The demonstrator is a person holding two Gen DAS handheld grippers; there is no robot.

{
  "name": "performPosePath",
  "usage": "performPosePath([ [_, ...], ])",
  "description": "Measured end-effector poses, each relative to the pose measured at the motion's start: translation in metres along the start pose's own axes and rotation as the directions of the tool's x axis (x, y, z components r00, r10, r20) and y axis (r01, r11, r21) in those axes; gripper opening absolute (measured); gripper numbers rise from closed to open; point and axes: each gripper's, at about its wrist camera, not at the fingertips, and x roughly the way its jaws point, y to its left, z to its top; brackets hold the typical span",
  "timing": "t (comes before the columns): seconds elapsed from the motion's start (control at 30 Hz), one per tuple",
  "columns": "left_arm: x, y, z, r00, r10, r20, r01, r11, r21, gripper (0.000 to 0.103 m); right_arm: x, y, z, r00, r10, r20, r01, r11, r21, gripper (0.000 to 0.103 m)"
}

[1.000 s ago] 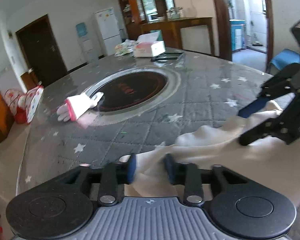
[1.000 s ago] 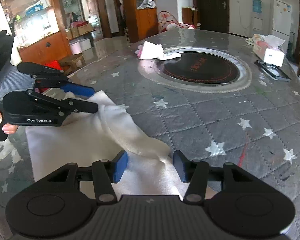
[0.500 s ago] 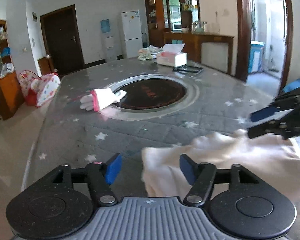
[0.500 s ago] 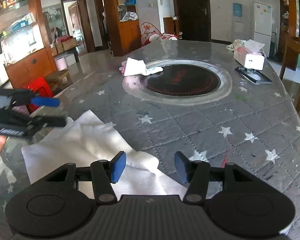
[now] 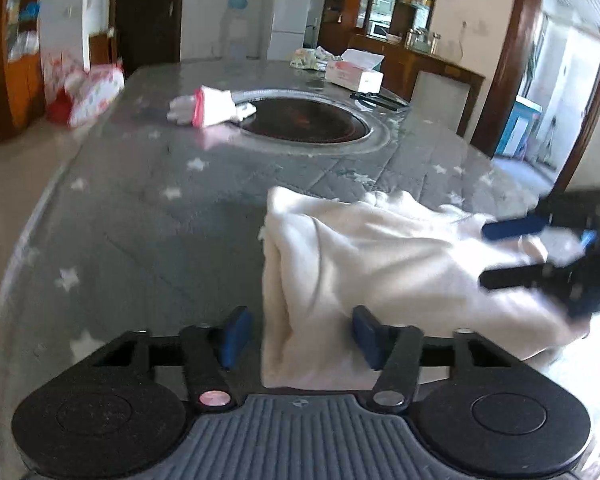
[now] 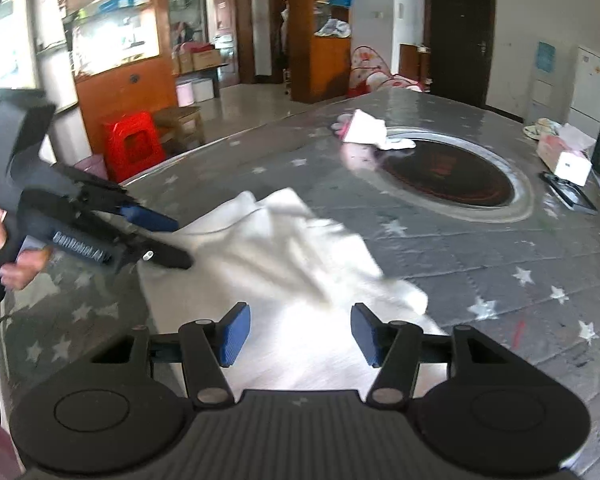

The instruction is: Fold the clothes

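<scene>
Lying rumpled near the front edge of the grey star-printed quilted table (image 5: pixel 148 208), the cream-white fleecy garment (image 5: pixel 360 256) is partly doubled over, its folded left edge running down toward the camera in the left wrist view. The left gripper (image 5: pixel 298 336) points down at a slant over that folded edge; its blue pads stand apart with the cloth between them, not pressing it, and the jaws are closing. In the right wrist view a bare hand (image 6: pixel 4 248) grips this tool's black handle at the left, and its fingers (image 6: pixel 156 220) reach onto the garment's far left corner. The right gripper (image 6: pixel 298 334) also tilts downward over the garment's near part, jaws apart and clamped on nothing. Farther back on the table lie a round dark inset cooktop (image 6: pixel 444 178), a white and pink glove (image 6: pixel 364 130) touching its rim, and a white tissue box (image 6: pixel 568 156).
</scene>
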Motion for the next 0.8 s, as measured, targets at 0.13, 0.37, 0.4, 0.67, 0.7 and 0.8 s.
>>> performPosePath([
  [0.13, -0.004, 0.002, -0.004, 0.999, -0.036, -0.008, 0.035, 0.999, -0.039, 0.033, -0.002, 0.008, -0.008, 1.000, 0.014, -0.015, -0.014, 1.000, -0.017, 0.057],
  [0.37, -0.021, 0.000, -0.021, 0.996, -0.081, -0.025, 0.079, 0.993, -0.088, 0.027, -0.012, 0.014, -0.019, 0.999, 0.037, -0.024, -0.038, 0.999, -0.012, 0.057],
  [0.4, -0.024, -0.001, -0.025, 0.996, -0.086, -0.026, 0.083, 0.992, -0.092, 0.026, -0.013, 0.015, -0.021, 0.999, 0.040, -0.026, -0.040, 0.999, -0.012, 0.057],
  [0.67, -0.052, -0.005, -0.052, 0.992, -0.122, -0.041, 0.116, 0.986, -0.119, 0.025, -0.025, 0.028, -0.038, 0.998, 0.061, -0.031, -0.061, 0.998, -0.009, 0.057],
  [0.7, -0.056, -0.006, -0.055, 0.991, -0.124, -0.043, 0.118, 0.986, -0.117, 0.025, -0.026, 0.030, -0.040, 0.997, 0.066, -0.031, -0.066, 0.998, -0.007, 0.058],
  [0.8, -0.066, -0.008, -0.063, 0.991, -0.125, -0.049, 0.119, 0.987, -0.108, 0.025, -0.032, 0.038, -0.045, 0.996, 0.081, -0.030, -0.081, 0.997, -0.006, 0.058],
])
